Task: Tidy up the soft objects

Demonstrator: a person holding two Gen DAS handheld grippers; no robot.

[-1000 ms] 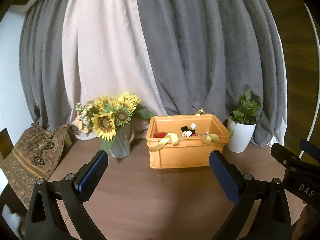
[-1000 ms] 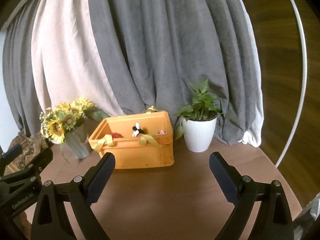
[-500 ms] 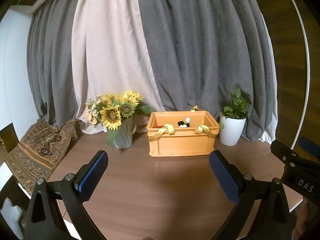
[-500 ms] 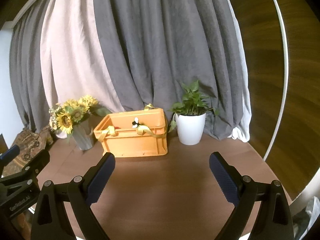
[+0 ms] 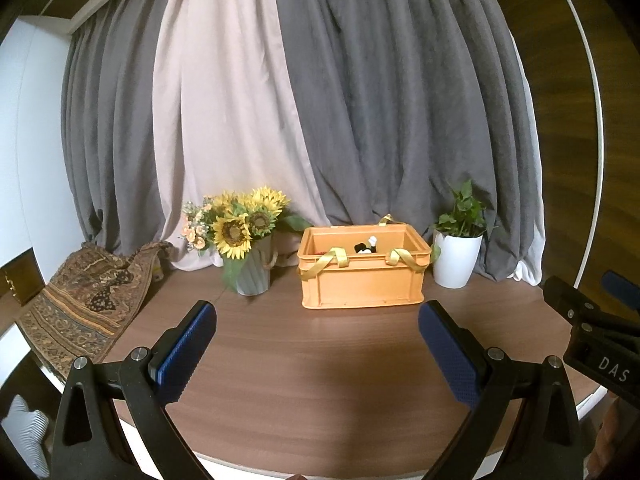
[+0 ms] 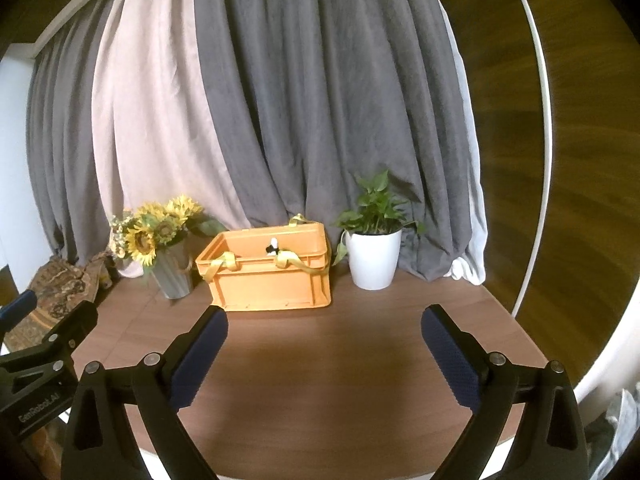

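Observation:
An orange plastic crate with yellow ribbon handles stands at the back of the round wooden table. A black-and-white soft toy pokes up inside it; other contents are mostly hidden by the wall. My left gripper hangs open over the table's near part, well short of the crate, nothing between its blue pads. My right gripper is open too and holds nothing, also in front of the crate. Each gripper's body shows at the edge of the other's view.
A vase of sunflowers stands left of the crate, a potted green plant in a white pot right of it. A patterned cloth drapes over the table's left edge. Grey and beige curtains hang behind.
Both grippers have pulled back and up from the crate, which now looks smaller and farther; more of the table's front shows. Both stayed open.

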